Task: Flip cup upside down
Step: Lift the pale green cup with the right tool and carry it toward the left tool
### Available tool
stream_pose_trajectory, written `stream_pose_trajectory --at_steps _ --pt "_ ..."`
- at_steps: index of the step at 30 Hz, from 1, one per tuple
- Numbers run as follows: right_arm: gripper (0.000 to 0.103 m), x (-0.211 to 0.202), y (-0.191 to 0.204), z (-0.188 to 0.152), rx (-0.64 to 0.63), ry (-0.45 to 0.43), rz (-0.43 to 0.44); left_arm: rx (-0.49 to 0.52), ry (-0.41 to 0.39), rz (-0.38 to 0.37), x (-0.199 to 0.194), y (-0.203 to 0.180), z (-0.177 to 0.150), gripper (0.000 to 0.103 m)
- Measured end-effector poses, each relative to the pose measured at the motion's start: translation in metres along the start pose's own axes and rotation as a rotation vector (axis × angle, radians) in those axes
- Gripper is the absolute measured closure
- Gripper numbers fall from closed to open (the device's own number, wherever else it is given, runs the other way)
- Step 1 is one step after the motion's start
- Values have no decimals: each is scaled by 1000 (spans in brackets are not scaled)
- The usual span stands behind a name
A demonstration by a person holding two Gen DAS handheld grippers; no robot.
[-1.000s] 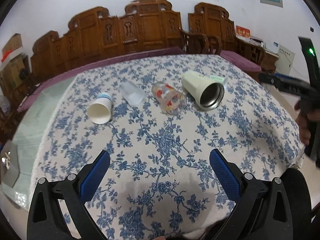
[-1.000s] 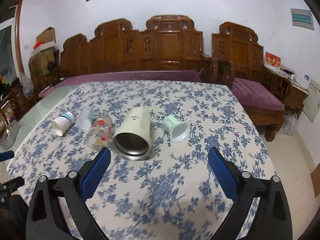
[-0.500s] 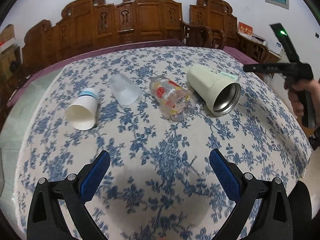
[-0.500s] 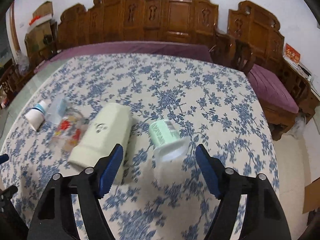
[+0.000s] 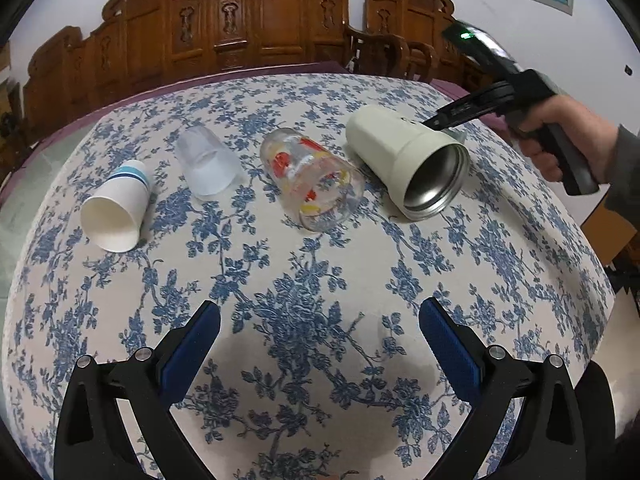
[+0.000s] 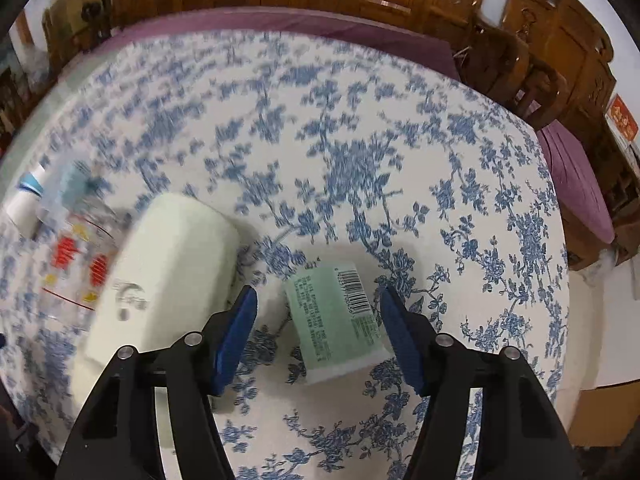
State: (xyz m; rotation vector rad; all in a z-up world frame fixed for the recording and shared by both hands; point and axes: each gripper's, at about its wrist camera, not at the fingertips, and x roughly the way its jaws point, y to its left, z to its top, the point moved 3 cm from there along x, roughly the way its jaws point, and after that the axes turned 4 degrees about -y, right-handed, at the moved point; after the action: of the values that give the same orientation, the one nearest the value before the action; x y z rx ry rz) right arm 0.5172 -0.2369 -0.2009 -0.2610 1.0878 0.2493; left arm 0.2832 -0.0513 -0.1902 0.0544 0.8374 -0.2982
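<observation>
Several cups lie on their sides on a blue-flowered tablecloth [image 5: 320, 320]. In the left wrist view: a white paper cup [image 5: 116, 208], a frosted plastic cup [image 5: 208, 166], a printed glass [image 5: 312, 184] and a cream steel tumbler [image 5: 408, 160]. In the right wrist view a pale green plastic cup [image 6: 340, 320] with a barcode lies between the open fingers of my right gripper [image 6: 318, 302], apart from both pads. The tumbler [image 6: 168, 280] lies just left of it. My left gripper [image 5: 320, 320] is open and empty, near the table's front.
Carved wooden chairs [image 5: 256, 20] and a purple bench stand behind the table. The table's right edge [image 6: 560, 280] drops off near the green cup. The right gripper with the hand that holds it shows in the left wrist view [image 5: 520, 104], above the tumbler.
My right gripper has come down and forward over the green cup, its fingers now on either side of it. My left gripper has moved closer to the row of cups.
</observation>
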Motion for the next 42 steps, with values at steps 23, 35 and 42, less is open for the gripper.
stream_pose_trajectory --at_steps 23,35,42 --pt "53 -95 27 -86 -6 -54 48 -37 -71 62 -76 10 -20 7" --pt "53 -124 139 -129 -73 -76 180 -118 -87 130 -116 47 -43 7" --pt "53 -111 188 -140 -82 -34 213 -129 -91 174 -130 63 -48 7"
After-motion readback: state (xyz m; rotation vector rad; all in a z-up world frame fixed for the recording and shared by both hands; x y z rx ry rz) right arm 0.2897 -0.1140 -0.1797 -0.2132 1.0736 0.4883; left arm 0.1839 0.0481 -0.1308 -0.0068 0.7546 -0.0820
